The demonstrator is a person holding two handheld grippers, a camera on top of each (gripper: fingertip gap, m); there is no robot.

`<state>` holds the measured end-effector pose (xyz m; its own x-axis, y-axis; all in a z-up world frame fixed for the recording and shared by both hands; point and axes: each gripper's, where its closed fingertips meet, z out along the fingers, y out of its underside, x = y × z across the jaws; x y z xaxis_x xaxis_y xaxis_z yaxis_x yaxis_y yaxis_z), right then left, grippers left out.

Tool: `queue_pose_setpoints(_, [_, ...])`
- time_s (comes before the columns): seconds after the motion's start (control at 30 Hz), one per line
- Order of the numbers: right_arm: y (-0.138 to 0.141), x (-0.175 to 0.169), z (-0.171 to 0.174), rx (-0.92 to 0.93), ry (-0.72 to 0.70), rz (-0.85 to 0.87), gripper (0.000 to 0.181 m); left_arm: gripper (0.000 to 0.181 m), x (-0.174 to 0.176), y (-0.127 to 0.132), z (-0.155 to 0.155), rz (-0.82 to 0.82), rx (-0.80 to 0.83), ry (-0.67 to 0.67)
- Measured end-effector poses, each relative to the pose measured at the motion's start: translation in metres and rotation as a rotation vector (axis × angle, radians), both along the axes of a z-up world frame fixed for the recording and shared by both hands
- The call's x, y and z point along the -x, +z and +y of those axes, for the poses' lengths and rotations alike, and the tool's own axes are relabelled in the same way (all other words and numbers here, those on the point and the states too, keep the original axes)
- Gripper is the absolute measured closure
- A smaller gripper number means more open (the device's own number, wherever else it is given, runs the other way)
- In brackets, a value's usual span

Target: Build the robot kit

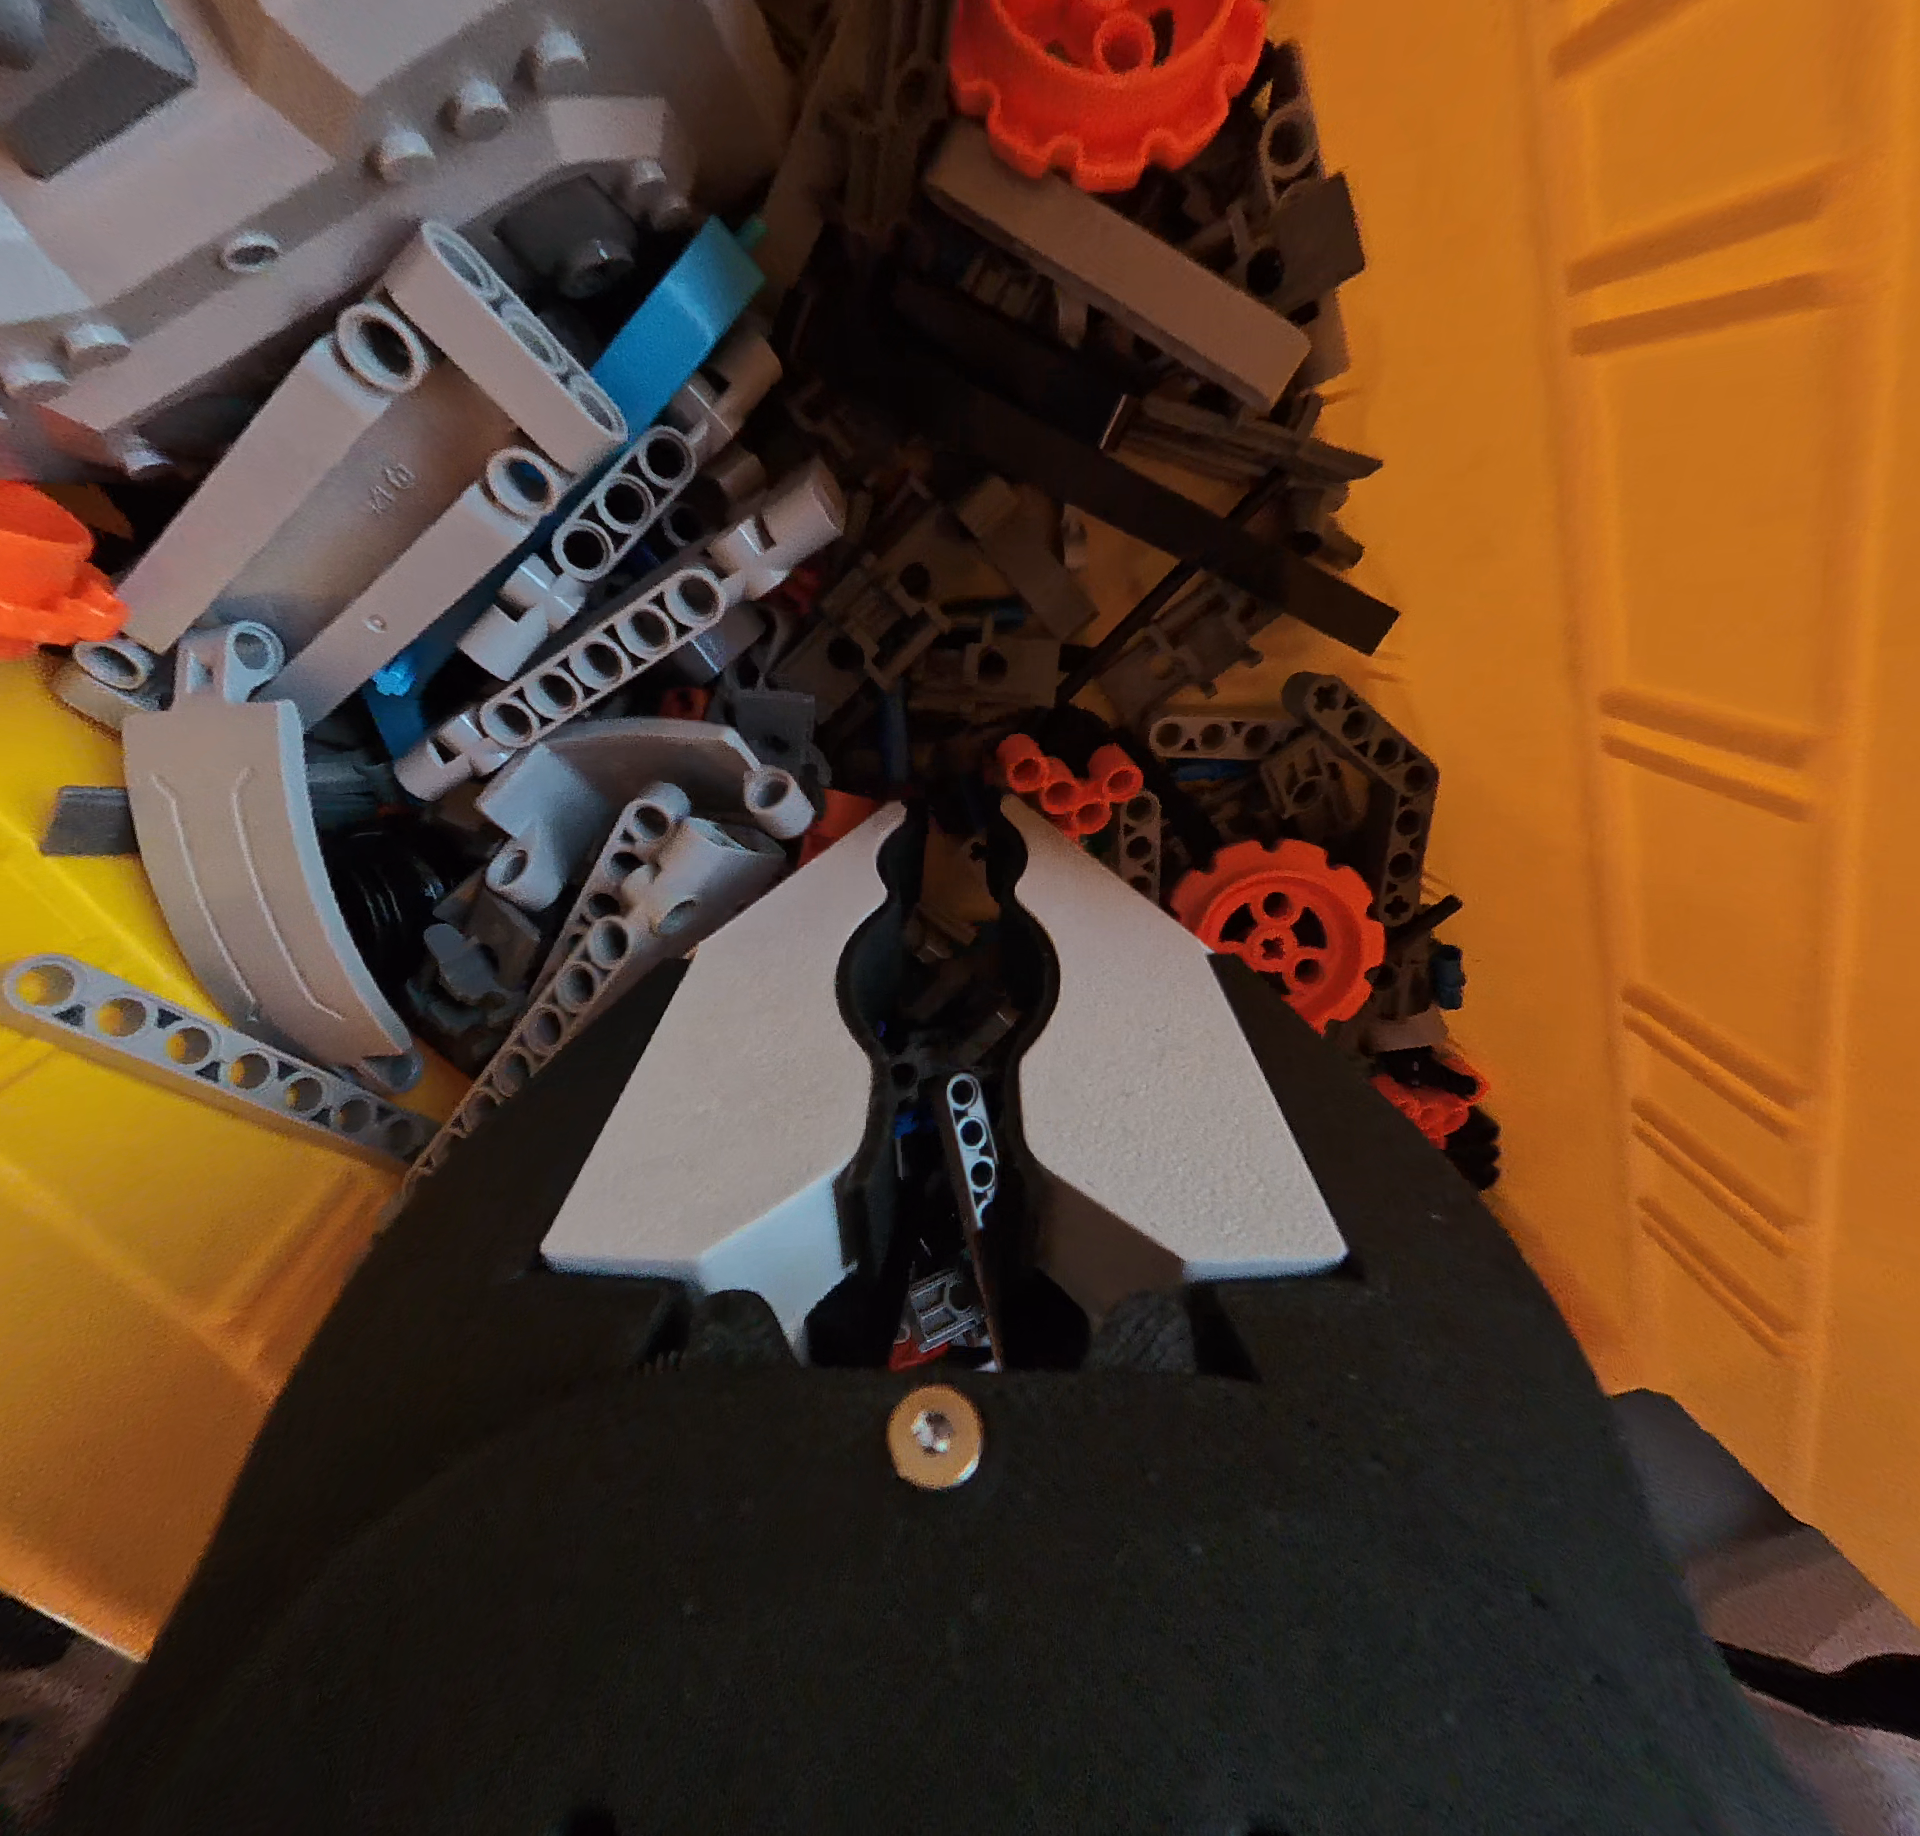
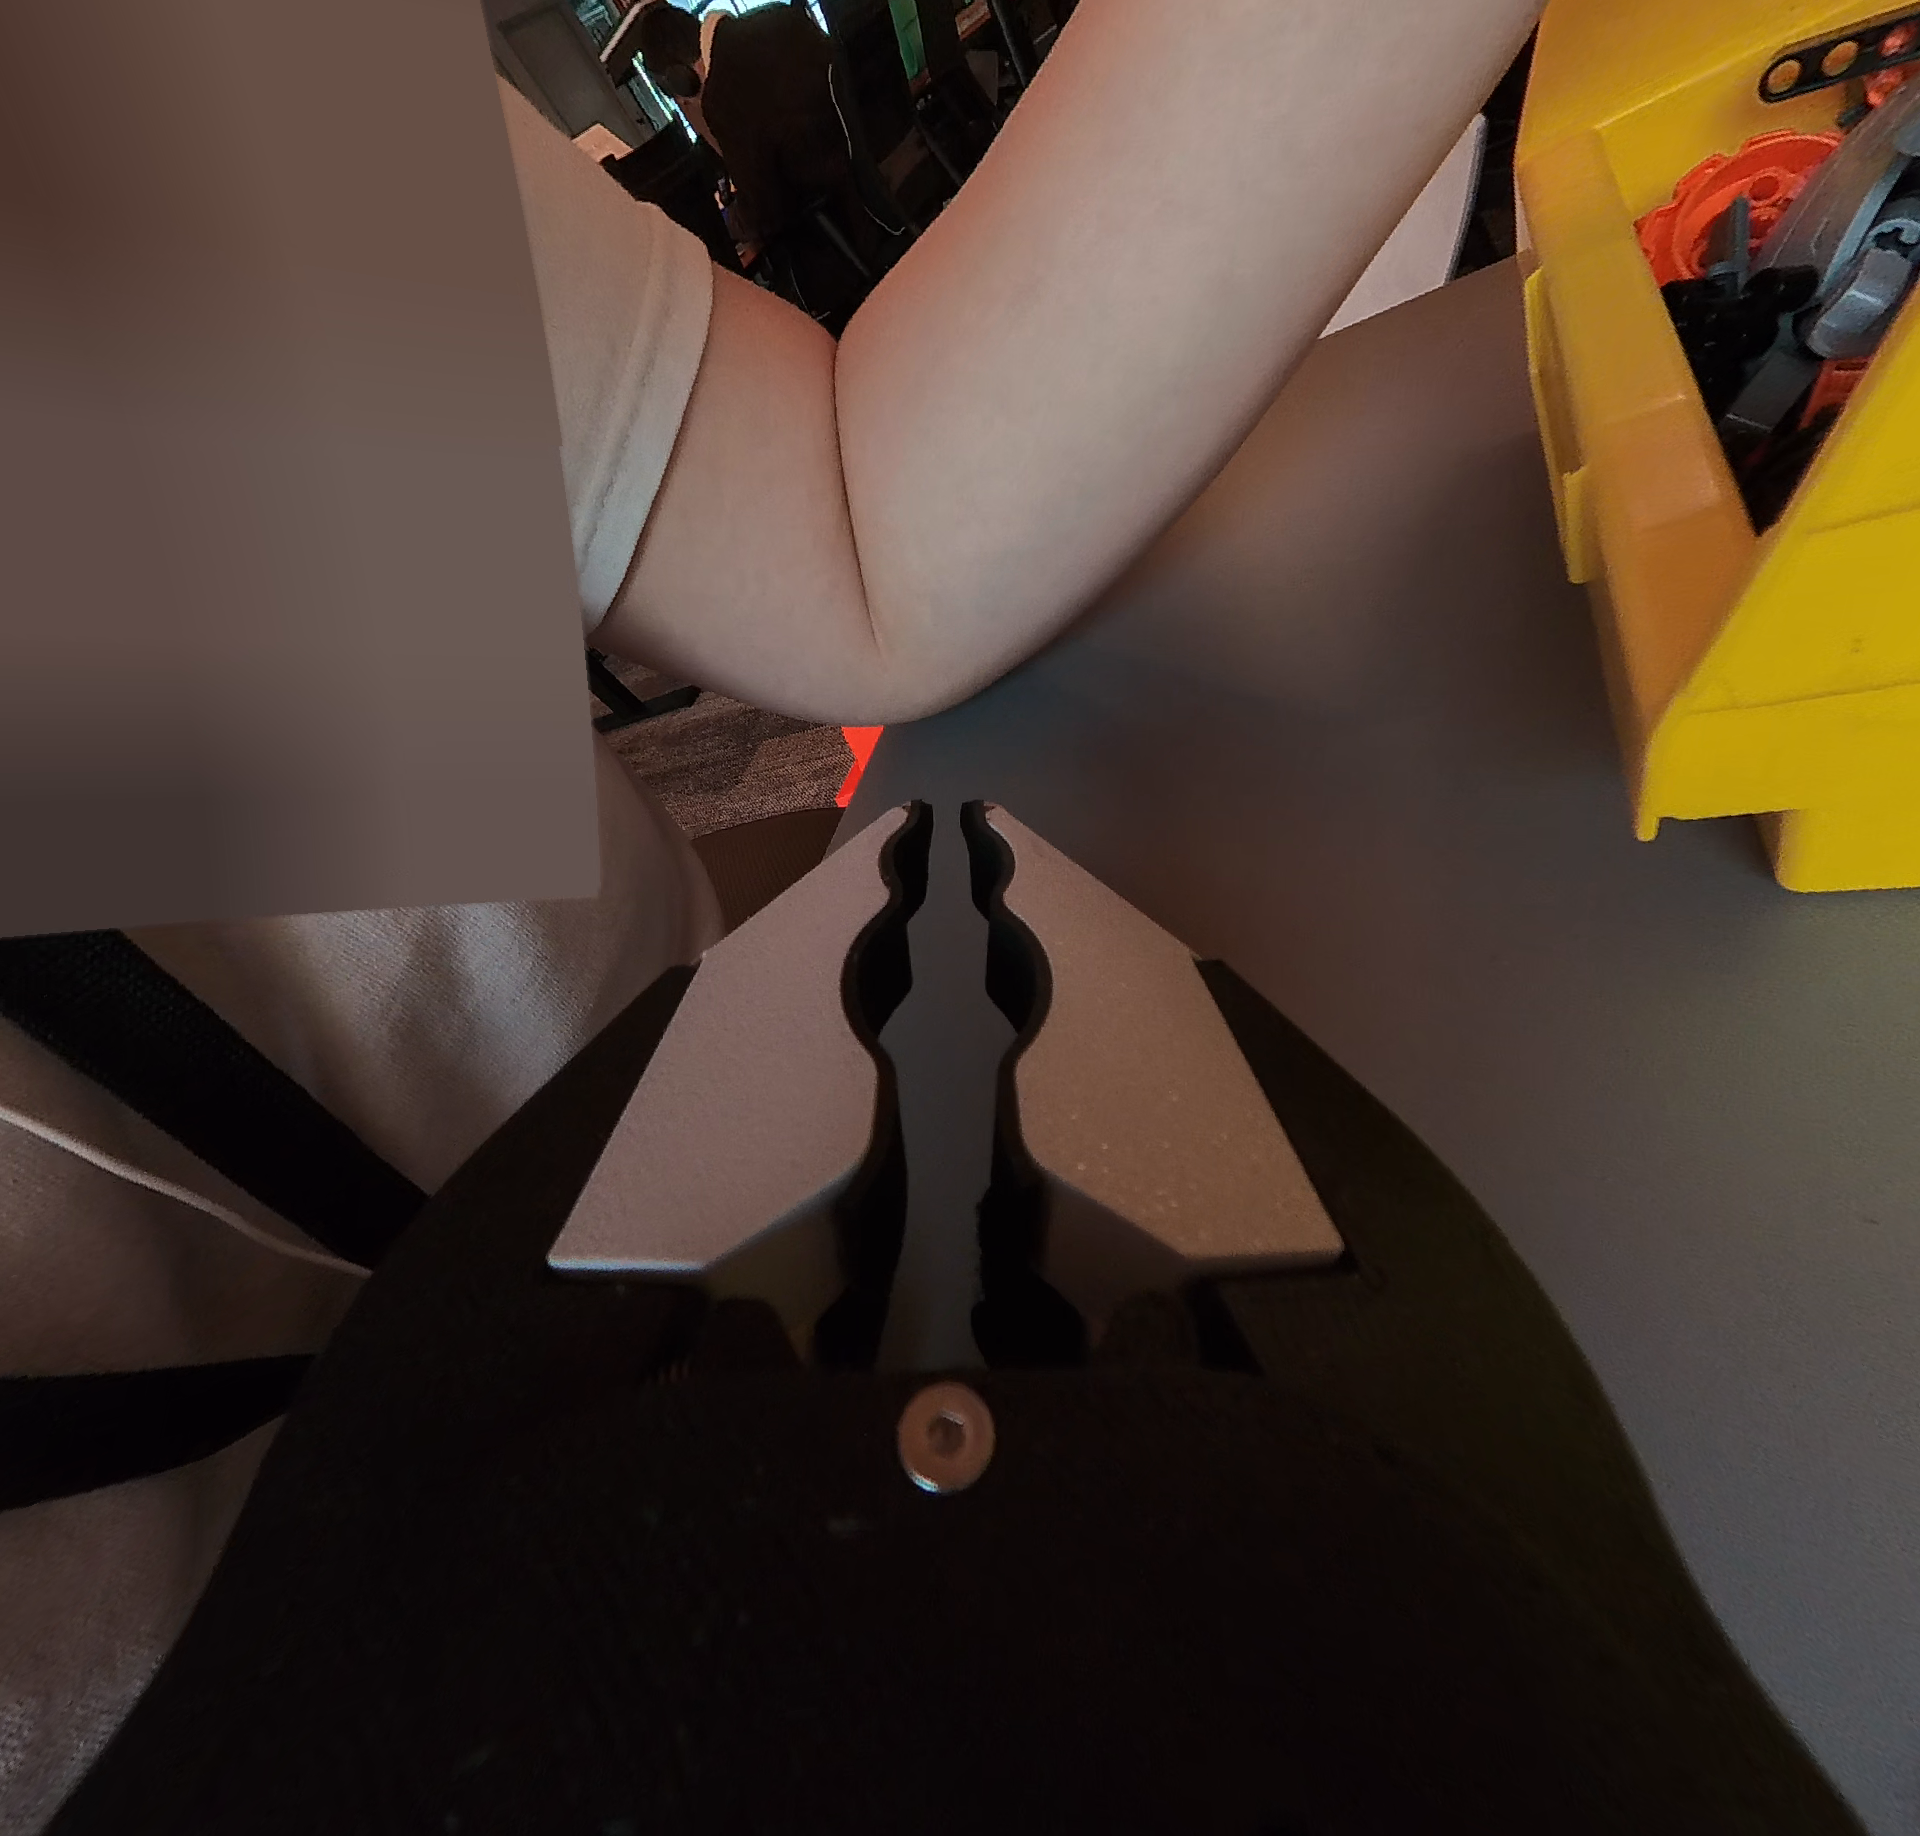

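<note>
The yellow bin (image 1: 1714,643) is smooth, faintly glossy moulded plastic; the building pieces (image 1: 582,664) inside are hard, satin plastic. The table (image 2: 1455,1059) looks matt and smooth.

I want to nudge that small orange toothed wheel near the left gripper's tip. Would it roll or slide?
The small orange toothed wheel lies nearly flat among dark parts, so it would likely slide or jam, not roll. Hard plastic: probably light and stiff. Its teeth may snag the neighbouring grey holed beam.

Your left gripper (image 1: 954,818) sits inside the bin (image 1: 1662,643), low over the heap of building pieces (image 1: 665,581).

The bin wall rises on your right. A toothed wheel (image 1: 1280,934) lies just right of the tips, a larger one (image 1: 1107,41) farther ahead; long holed beams (image 1: 582,674) lie left. Your right gripper (image 2: 945,810) is over the table (image 2: 1351,955), with the bin at its right.
</note>
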<state>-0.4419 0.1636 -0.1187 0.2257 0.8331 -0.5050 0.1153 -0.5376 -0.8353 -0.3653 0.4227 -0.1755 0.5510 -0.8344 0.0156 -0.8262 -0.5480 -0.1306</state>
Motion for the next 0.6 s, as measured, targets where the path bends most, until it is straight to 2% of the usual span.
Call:
queue_pose_setpoints(0.3, [0.0,0.0,0.0,0.001,0.002,-0.002,0.176,0.173,0.006,0.002,-0.001,0.0,0.014,-0.047])
queue_pose_setpoints(0.5, [0.0,0.0,0.001,0.011,0.002,0.005,0.176,0.173,0.017,0.023,-0.01,-0.101,0.066,-0.119])
queue_pose_setpoints(0.6, [0.0,0.0,0.001,0.011,0.002,0.004,0.176,0.174,0.012,0.041,-0.018,-0.189,0.058,-0.221])
